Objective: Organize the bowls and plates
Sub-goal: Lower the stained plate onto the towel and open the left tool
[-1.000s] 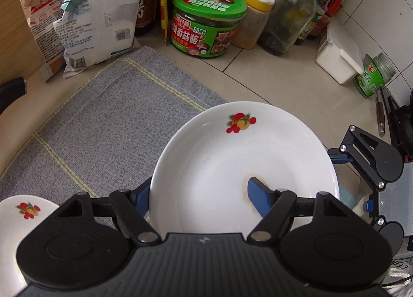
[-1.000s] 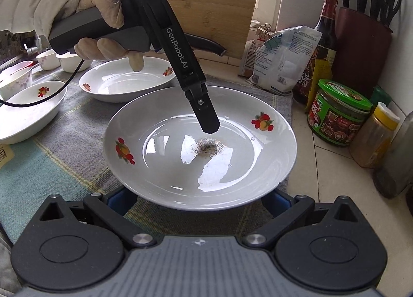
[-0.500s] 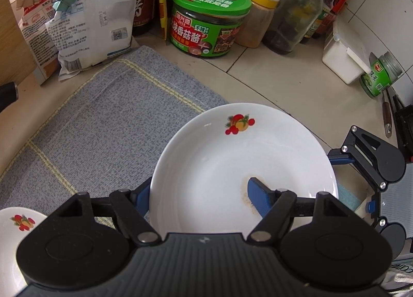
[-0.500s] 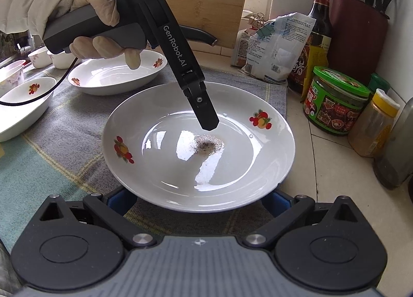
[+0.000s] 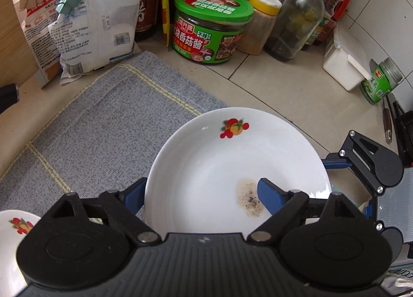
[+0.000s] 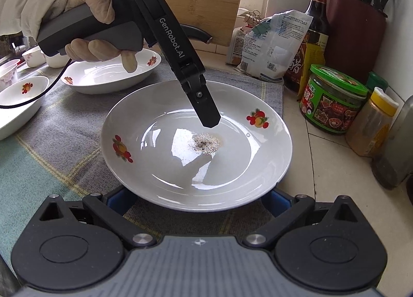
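Note:
A white plate [image 5: 232, 168] with fruit prints and a brown speckled stain lies on the grey cloth [image 5: 103, 129]; it also shows in the right wrist view [image 6: 180, 163]. My left gripper [image 5: 201, 194] straddles its near rim: one blue finger [image 5: 268, 194] inside the plate by the stain, the other [image 5: 134, 194] outside. The jaws look wide; whether they pinch the rim I cannot tell. My right gripper [image 6: 196, 199] is open around the plate's other side, its fingers at or below the rim. A second fruit plate [image 6: 108, 75] and a bowl [image 6: 18, 101] lie further left.
Against the wall stand a green-lidded jar [image 5: 211, 26], a yellow-capped jar [image 5: 260, 29], a glass bottle [image 5: 299, 21], clipped bags [image 5: 85, 18], a white box [image 5: 346, 62] and a small green jar [image 5: 382, 80]. A knife block [image 6: 356, 34] and cutting board [image 6: 214, 0] stand behind.
Both views have shifted slightly relative to the plate and the counter. The left finger stays inside the plate by the stain.

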`<action>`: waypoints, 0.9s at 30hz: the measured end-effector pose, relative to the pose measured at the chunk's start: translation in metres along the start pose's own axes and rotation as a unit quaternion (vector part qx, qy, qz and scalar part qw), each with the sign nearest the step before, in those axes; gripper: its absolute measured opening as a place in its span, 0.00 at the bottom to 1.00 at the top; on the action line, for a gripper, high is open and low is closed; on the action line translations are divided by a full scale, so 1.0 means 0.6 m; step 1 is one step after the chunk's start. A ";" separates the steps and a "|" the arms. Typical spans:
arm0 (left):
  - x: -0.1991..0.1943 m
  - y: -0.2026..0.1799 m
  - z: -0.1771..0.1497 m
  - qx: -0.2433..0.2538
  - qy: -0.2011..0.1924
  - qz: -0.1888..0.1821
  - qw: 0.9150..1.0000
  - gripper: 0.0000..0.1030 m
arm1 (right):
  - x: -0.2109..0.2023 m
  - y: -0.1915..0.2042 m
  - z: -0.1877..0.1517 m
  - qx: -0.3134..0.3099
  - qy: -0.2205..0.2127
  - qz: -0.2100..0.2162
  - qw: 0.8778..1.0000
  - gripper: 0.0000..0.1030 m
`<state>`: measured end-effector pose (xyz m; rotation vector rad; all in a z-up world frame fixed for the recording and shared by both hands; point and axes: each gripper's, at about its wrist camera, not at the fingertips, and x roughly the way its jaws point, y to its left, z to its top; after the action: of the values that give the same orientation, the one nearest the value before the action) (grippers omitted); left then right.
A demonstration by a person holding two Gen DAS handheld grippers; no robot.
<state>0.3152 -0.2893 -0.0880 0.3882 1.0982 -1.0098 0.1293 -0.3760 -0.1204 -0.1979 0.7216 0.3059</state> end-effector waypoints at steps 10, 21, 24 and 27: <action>-0.047 -0.019 -0.016 0.012 -0.048 0.033 0.998 0.90 | -0.019 -0.002 -0.007 0.031 0.001 -0.015 0.999 1.00; -0.147 -0.093 -0.094 0.054 -0.156 0.096 0.982 0.95 | -0.064 0.026 -0.018 0.064 -0.005 -0.049 0.997 1.00; -0.174 -0.109 -0.131 0.046 -0.183 0.111 0.976 0.95 | -0.076 0.038 -0.020 0.066 -0.009 -0.055 0.996 1.00; -0.197 -0.117 -0.168 0.020 -0.197 0.121 0.973 0.95 | -0.086 0.052 -0.021 0.070 -0.012 -0.058 0.996 1.00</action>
<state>0.1906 -0.1979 -0.0158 0.3268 0.6564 -0.8465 0.0746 -0.3609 -0.0971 -0.1015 0.7015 0.1468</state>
